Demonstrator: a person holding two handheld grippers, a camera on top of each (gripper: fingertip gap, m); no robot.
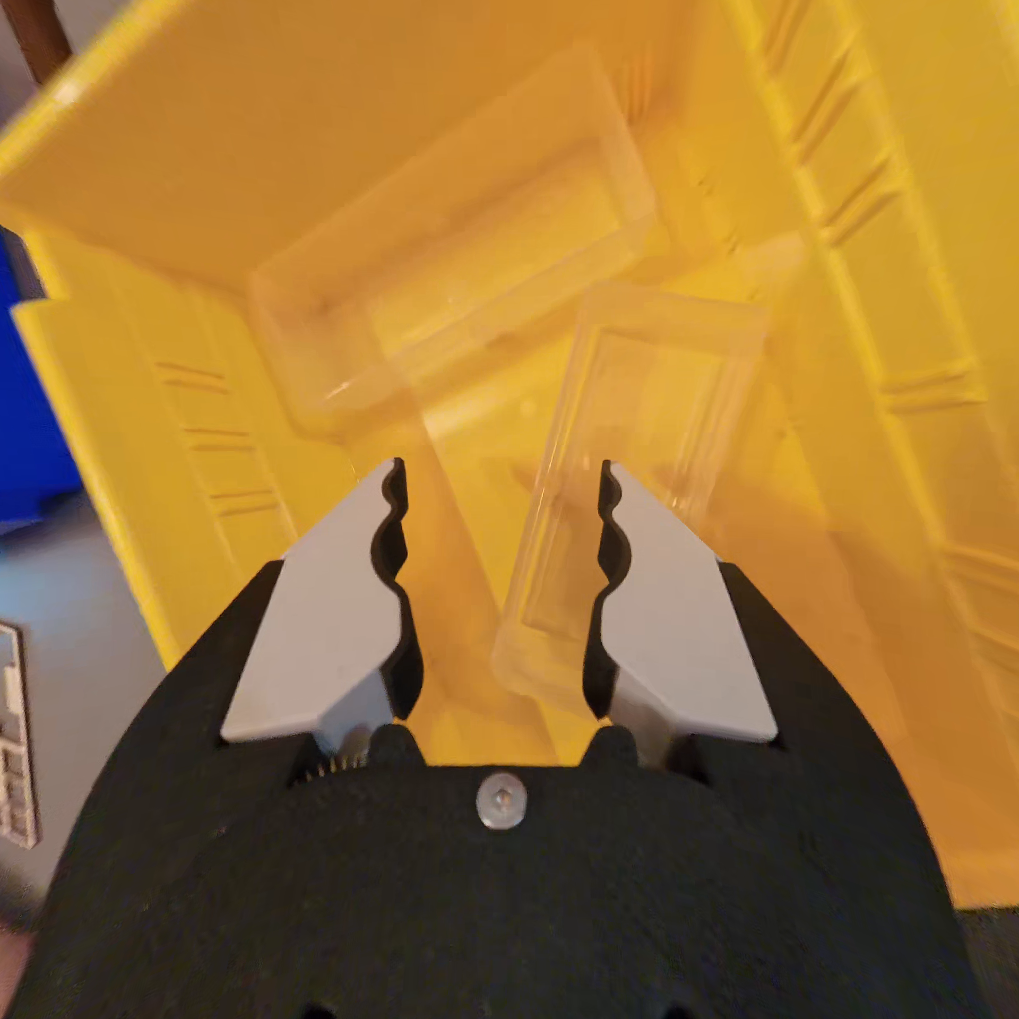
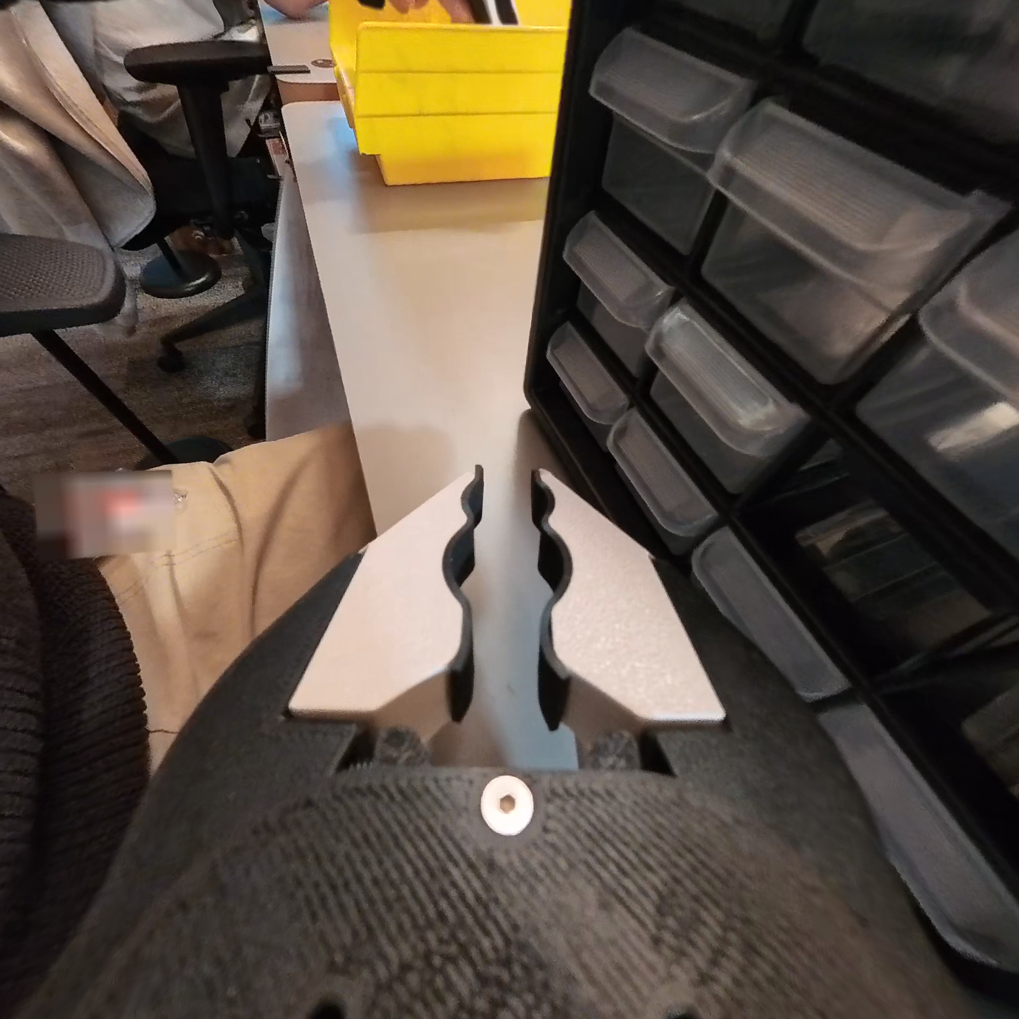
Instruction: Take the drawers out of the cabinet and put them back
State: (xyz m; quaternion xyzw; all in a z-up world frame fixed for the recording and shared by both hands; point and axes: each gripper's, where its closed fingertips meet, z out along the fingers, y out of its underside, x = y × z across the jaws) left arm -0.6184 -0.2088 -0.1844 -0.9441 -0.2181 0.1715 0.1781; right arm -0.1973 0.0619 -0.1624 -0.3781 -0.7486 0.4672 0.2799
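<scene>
**Clear drawers in a yellow bin, the rest in the black cabinet**

Clear plastic drawers lie loose inside a yellow bin (image 1: 165, 165), straight ahead of the left tool (image 1: 503, 468). One clear drawer (image 1: 634, 479) lies tilted between and just past the tool's fingers, its near end reaching back between them; whether it touches either finger cannot be told. A second clear drawer (image 1: 452, 248) lies farther in, toward the bin's back left corner, set at an angle to the first. The left tool stands wide apart and holds nothing. Ribbed yellow walls close the bin in on both sides, and a blue object (image 1: 33, 386) shows past the left wall.

The right tool (image 2: 507, 474) hovers over the grey desk (image 2: 430, 309), its fingers only slightly apart with nothing between them. Just to its right stands the black cabinet (image 2: 543, 275), its frosted clear drawers (image 2: 827, 231) seated in rows, each with a protruding lip; a few compartments lower right look dark. The yellow bin (image 2: 452, 116) sits farther along the desk, left of the cabinet. A person's tan trouser leg (image 2: 220, 551) is at the desk edge, with black office chairs (image 2: 198, 110) beyond.
</scene>
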